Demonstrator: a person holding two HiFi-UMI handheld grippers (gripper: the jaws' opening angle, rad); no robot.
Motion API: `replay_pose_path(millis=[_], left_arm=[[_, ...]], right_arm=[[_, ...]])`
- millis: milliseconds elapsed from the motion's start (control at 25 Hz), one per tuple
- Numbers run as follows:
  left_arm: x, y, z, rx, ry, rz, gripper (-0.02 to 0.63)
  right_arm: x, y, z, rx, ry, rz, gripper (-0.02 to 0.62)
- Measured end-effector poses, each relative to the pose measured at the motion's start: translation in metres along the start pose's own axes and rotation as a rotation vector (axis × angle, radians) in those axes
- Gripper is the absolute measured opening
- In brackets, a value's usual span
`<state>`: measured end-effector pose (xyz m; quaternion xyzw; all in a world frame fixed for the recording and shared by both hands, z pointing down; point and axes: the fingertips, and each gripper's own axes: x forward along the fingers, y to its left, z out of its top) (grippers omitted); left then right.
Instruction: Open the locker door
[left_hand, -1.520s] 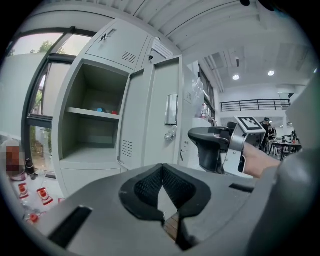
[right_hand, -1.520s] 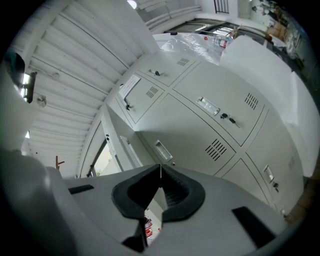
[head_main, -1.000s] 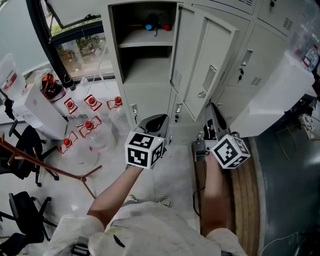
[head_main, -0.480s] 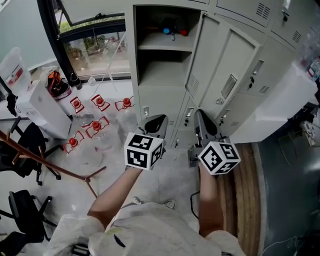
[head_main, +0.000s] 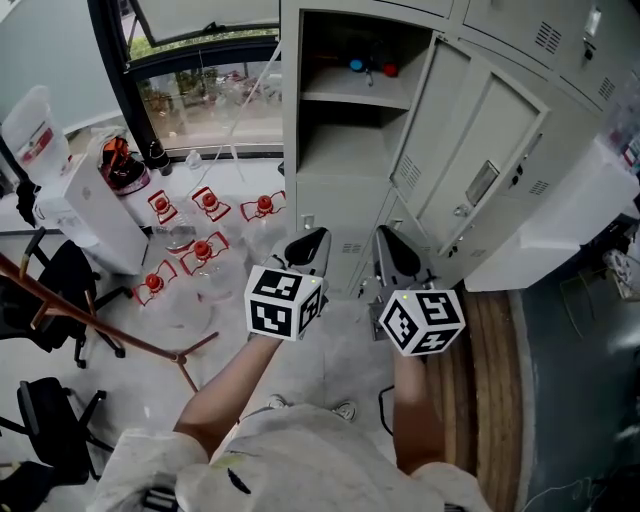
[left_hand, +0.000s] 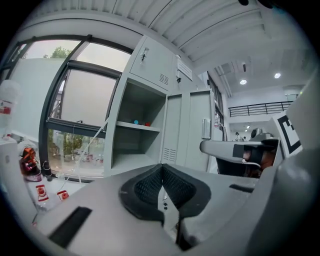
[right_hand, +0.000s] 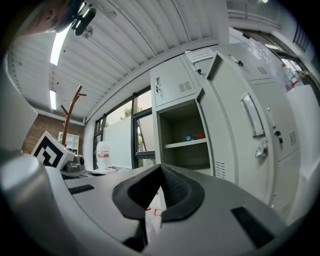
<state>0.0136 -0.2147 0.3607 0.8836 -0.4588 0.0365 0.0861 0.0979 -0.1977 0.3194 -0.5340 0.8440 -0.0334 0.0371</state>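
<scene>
Open locker (head_main: 292, 130): top cut off by the head view's upper edge. Blue and red items (head_main: 370, 68) on its upper shelf: too small to identify. Black chair (head_main: 50, 420), far left of locker: cropped by frame edge.

The left gripper (head_main: 308, 246) and right gripper (head_main: 391, 256) extend forward side by side. Both sets of jaws are closed, empty.

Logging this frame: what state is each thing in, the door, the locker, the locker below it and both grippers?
Locker door: swung wide open.
Locker: open, small items on its shelf.
Lower locker: shut.
Left gripper: shut, empty.
Right gripper: shut, empty.
</scene>
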Motion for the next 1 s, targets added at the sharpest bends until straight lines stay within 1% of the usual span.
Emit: replay_pose_path(millis=[120,280,1000], left_arm=[[-0.003,0.007,-0.001,-0.002,0.002,0.008,0.006],[-0.004,0.011,0.001,0.002,0.001,0.008,0.006],[0.003,-0.002,-0.008,-0.018,0.025,0.012,0.005]], right_arm=[[0.005,0.011,-0.006,-0.036,0.025,0.008,0.003],[0.009,0.017,-0.007,-0.037,0.032,0.017,0.003],[0.000,0.007,-0.011,-0.040,0.042,0.020,0.003]])
